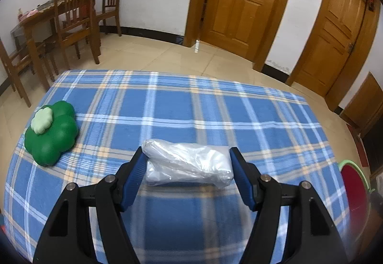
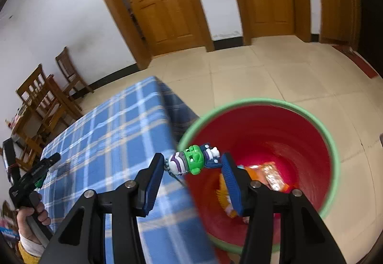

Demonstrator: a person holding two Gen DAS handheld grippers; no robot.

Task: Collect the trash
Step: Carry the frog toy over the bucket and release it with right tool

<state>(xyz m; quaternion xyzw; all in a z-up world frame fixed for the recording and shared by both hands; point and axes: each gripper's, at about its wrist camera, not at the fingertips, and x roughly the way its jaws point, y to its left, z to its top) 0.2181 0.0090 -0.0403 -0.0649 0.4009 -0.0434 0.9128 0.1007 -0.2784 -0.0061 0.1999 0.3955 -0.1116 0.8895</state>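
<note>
In the left wrist view a crumpled clear plastic bag (image 1: pixel 189 163) is clamped crosswise by the left gripper (image 1: pixel 188 169) over the plaid tablecloth (image 1: pixel 167 106) — in the right wrist view a toy figure (image 2: pixel 191 162) is pinched in the right gripper (image 2: pixel 191 170), poised at the near-left rim of the red bin (image 2: pixel 332 139).

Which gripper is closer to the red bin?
Right. The right gripper hangs over the red bin, holding a toy figure. The left gripper is above the table, holding a plastic bag.
</note>
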